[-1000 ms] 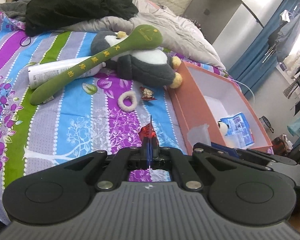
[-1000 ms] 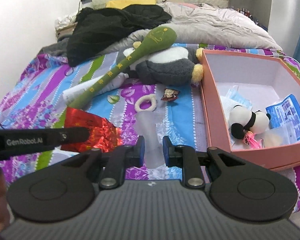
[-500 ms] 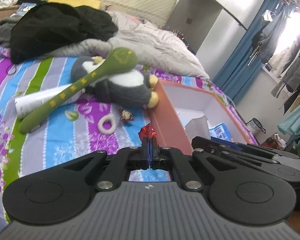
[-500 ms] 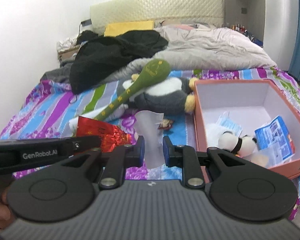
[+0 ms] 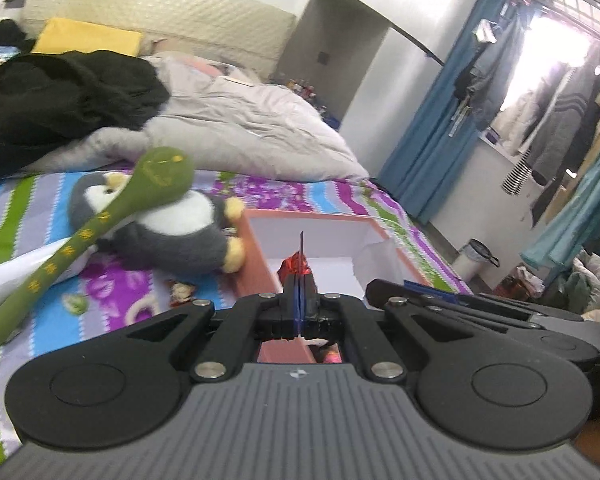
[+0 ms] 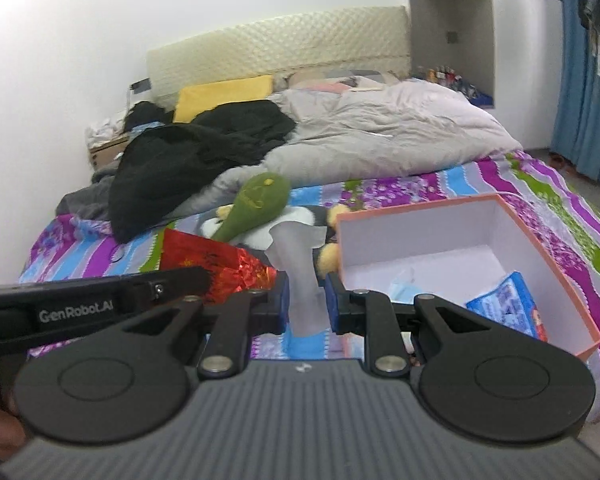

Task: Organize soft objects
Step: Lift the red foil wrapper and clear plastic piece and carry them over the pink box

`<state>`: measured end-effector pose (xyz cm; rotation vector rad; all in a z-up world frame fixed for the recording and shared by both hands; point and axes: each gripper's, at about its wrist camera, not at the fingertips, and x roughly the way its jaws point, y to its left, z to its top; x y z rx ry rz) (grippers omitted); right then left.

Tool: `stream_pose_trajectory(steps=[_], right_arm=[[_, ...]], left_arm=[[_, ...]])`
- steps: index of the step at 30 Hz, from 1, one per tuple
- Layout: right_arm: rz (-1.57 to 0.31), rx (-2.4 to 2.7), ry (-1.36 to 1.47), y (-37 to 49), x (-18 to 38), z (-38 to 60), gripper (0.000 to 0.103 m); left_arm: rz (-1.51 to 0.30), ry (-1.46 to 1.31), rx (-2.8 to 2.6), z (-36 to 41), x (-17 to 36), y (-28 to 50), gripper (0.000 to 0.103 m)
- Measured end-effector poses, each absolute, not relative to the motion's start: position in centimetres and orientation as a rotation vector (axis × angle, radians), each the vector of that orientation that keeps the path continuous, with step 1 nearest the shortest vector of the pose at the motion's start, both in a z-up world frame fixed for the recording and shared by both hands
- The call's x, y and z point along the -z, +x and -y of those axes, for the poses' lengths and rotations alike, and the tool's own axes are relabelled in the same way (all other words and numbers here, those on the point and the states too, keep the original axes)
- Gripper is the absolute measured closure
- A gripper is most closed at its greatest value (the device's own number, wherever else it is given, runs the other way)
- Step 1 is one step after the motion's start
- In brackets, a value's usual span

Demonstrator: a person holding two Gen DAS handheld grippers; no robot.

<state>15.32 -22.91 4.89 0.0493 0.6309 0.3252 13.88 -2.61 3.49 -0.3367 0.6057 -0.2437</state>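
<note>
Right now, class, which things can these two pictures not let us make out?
- Pink box contents: left wrist view, hidden behind the left tool.
- Stuffed penguin: right wrist view, mostly covered by the green plush stick and the translucent pouch.
- Pouch contents: too cloudy.
- Blue packet print: too small.

You are facing a bed (image 6: 540,184) with a striped, flowery sheet in purple, blue and green. At its far end stands a cream padded headboard (image 6: 284,52) against a plain white wall (image 6: 100,20). A crumpled grey duvet (image 6: 400,128) lies far across the mattress. To the right hangs a blue curtain (image 5: 432,152), and beyond it bright daylight (image 5: 552,36) floods over clothes on a rail (image 5: 568,92). The floor (image 5: 448,240) beside the bed is grey.
</note>
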Motion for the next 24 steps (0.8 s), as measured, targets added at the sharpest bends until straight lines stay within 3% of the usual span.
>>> stream_pose_trajectory(steps=[10, 24], right_arm=[[-0.714, -0.205, 0.080, 18.8, -1.6, 27.8, 0.080], [-0.902, -0.086, 0.111, 24.1, 6.8, 32.7, 0.079]], left_arm=[[-0.687, -0.319, 0.346, 8.0, -1.2, 20.1, 0.102], [-0.913, -0.297, 0.402, 13.1, 7.3, 28.4, 0.102]])
